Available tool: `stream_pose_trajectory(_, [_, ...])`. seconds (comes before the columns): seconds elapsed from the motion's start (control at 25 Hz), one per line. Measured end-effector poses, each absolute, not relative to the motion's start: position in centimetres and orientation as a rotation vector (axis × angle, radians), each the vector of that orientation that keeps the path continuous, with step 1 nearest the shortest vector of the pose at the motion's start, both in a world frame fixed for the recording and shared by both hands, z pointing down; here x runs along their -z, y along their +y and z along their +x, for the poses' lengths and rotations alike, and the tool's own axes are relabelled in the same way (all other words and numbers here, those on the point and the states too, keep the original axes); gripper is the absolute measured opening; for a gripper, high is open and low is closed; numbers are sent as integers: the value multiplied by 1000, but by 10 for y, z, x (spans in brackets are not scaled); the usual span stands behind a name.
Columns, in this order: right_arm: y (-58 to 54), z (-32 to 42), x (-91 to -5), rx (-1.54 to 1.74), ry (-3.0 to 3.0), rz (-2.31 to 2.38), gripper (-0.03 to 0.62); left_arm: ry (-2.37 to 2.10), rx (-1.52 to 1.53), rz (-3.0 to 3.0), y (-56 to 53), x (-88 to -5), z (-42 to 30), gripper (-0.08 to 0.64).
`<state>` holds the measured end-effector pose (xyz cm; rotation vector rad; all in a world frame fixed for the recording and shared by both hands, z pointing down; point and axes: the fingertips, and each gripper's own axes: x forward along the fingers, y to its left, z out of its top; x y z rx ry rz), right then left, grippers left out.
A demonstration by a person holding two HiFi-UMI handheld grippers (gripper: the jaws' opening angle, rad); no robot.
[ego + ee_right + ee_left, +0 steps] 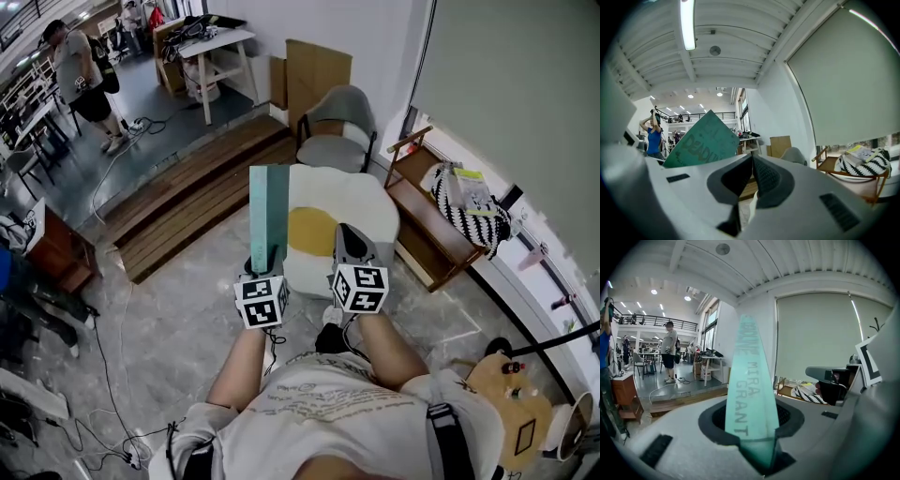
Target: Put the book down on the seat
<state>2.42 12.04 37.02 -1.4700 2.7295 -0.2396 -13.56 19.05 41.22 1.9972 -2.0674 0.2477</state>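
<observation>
A thin teal book (268,214) stands upright in my left gripper (265,266), which is shut on its lower edge. In the left gripper view the book's spine (749,390) rises from between the jaws of the left gripper (757,448). Just beyond it is the seat (361,202), a low white pouf with a yellow round patch (311,231). My right gripper (349,236) hangs beside the left one, over the seat's near edge, shut and holding nothing. In the right gripper view the right gripper (752,164) has its pads together, and the book's cover (701,145) shows at the left.
Behind the seat stands a grey armchair (337,131). To the right, a low wooden shelf (422,230) carries a black-and-white striped bag (469,211). Wooden steps (187,202) lie to the left. A person (80,80) stands far back left. A small round table (511,403) is at lower right.
</observation>
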Motion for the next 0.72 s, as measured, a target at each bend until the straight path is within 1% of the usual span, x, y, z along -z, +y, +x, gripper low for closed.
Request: stream_pose_trajectory(0.72, [-17, 4, -399, 332, 2759, -1460, 28, -2050, -281, 1938, 59, -434, -161, 163])
